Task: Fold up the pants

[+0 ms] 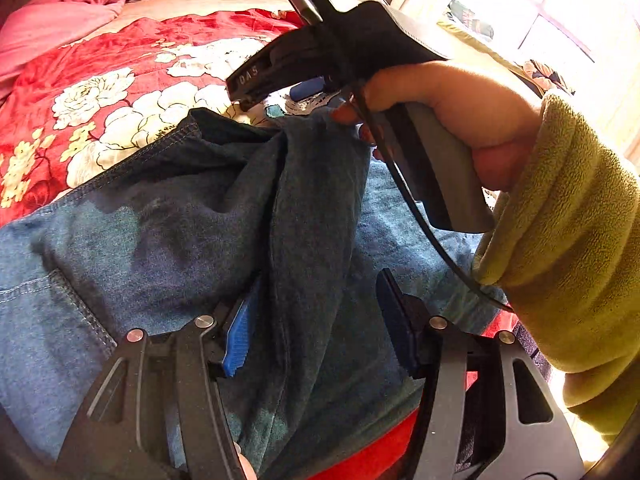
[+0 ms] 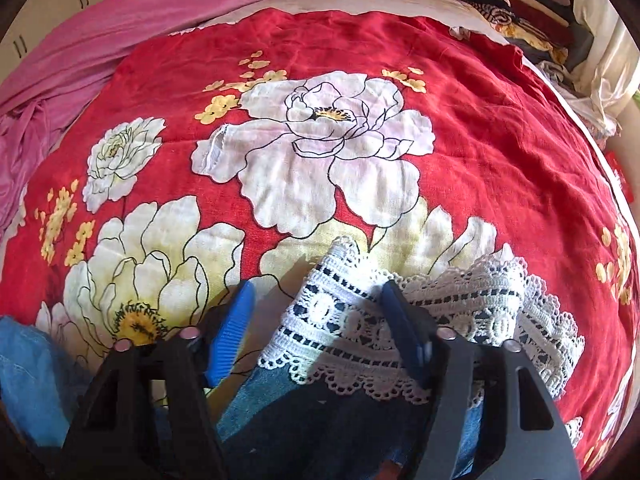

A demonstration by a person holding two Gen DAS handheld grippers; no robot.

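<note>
Left wrist view: left gripper (image 1: pixel 316 320) jaws apart, straddling a raised fold of the jeans (image 1: pixel 168 240) without pinching it. Jeans spread on the bed over the red floral blanket (image 1: pixel 100 80). At 1 o'clock, a hand (image 1: pixel 460 120) in a green sleeve (image 1: pixel 568 232) holds the right gripper (image 1: pixel 280 92).

Right wrist view: right gripper (image 2: pixel 316 328) jaws apart around the white lace hem (image 2: pixel 460 312) of the jeans; pads not pressing. Pink cloth (image 2: pixel 120 32) at 10 o'clock.
</note>
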